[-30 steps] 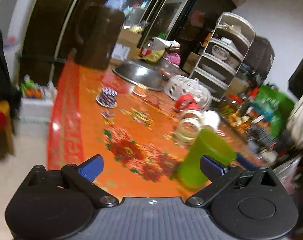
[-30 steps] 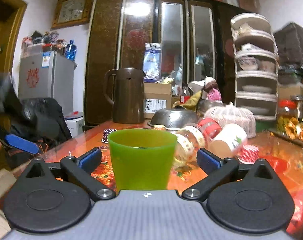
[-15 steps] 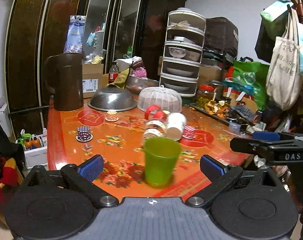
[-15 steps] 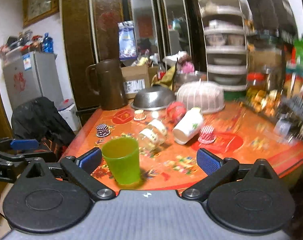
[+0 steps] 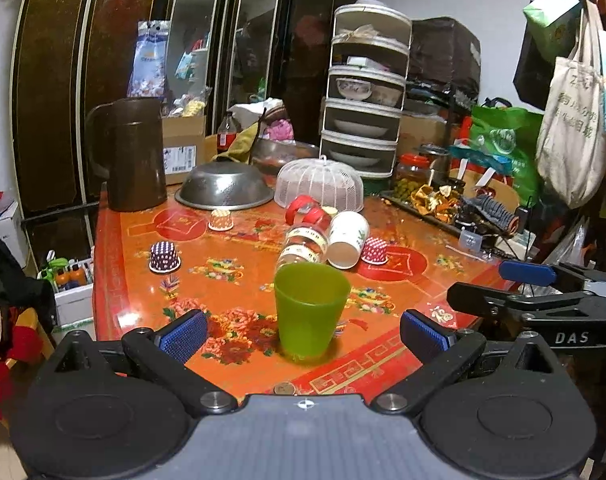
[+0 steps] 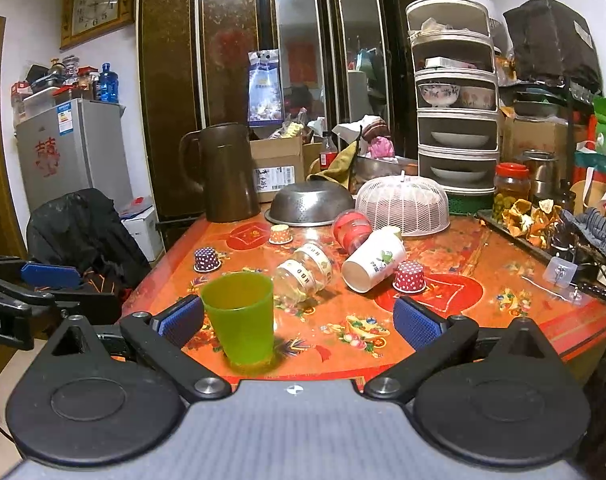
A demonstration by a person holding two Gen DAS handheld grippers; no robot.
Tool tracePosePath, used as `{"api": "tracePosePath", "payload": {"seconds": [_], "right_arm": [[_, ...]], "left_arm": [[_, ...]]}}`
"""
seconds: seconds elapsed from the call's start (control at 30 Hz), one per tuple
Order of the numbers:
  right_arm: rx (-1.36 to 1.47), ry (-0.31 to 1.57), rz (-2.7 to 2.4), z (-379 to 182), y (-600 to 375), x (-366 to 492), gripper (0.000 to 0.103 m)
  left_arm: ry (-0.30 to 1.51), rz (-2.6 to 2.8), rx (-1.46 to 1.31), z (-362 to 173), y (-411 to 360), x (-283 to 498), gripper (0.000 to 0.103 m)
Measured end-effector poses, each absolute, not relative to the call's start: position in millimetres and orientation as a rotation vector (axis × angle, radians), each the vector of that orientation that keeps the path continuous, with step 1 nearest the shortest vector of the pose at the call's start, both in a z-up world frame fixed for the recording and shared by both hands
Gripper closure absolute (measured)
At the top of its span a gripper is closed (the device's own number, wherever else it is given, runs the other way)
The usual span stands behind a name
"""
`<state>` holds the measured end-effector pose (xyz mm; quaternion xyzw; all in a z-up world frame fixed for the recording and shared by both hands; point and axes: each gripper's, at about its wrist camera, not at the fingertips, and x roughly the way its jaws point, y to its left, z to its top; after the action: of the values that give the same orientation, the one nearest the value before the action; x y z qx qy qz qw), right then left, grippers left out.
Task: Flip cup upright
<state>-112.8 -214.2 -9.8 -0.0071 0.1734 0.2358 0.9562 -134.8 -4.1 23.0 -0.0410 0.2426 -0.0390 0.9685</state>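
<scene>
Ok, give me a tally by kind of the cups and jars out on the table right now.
Plastic cups: 1, green cup, upright
Paper cups: 1, white paper cup, on its side
Cupcake liners: 3, purple dotted, orange, red dotted
Jars lying down: 2, clear jar, red-lidded jar
Total: 7

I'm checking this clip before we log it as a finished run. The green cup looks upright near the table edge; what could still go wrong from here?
1. The green cup stands close to the near edge of the table; a nudge from either open tool could tip it off.
2. The glass jar lies on its side just behind the cup and might roll into it.
3. The white paper cup also lies on its side, so "cup" may be ambiguous.
</scene>
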Motion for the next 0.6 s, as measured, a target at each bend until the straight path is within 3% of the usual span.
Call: {"api": "tracePosePath", "payload": {"seconds": [0.6], "right_arm": [[-0.005, 0.371, 0.499, -13.8, -214.0, -110.9, 0.001]], "left_arm": [[0.514, -0.082, -0.066, 18.3, -9.7, -130.3, 0.0]]}}
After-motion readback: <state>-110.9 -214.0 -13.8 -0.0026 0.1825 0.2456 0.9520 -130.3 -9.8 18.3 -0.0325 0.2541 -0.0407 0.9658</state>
